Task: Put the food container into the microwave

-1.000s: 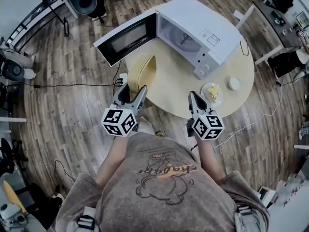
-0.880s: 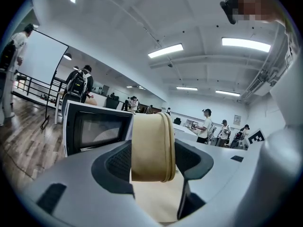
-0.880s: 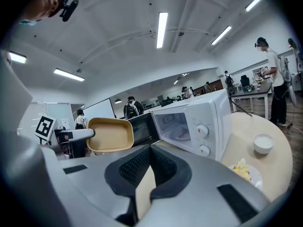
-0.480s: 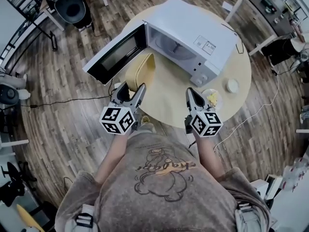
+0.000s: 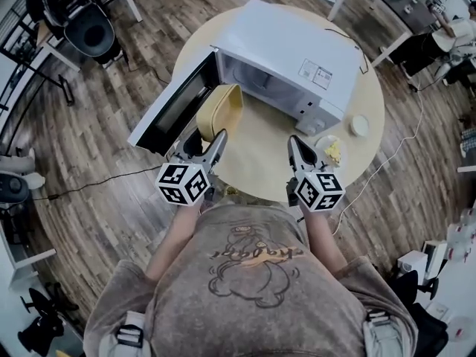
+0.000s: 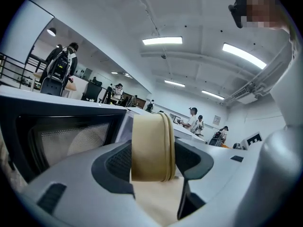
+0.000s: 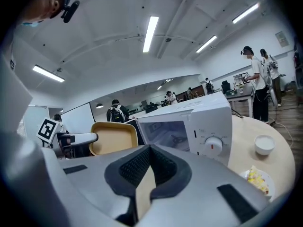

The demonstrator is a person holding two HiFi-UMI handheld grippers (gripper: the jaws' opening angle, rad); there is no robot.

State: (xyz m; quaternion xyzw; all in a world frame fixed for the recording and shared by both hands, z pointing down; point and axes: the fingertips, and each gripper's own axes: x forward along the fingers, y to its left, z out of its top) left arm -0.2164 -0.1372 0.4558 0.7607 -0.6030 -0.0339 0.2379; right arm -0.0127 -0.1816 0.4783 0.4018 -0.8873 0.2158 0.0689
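Yellow food container [image 5: 220, 111] edge-up beside open microwave [image 5: 297, 47].

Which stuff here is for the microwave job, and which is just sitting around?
For the job:
- container, gripped on edge by the left tool
- microwave, door open

Just sitting around:
- plate of food
- small white bowl
- right tool, shut and empty

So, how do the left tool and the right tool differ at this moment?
The left tool is shut on the yellow food container, held on edge; the right tool holds nothing, jaws together. The left tool is by the open microwave door; the right tool is nearer the plate of food. Both point toward the microwave.
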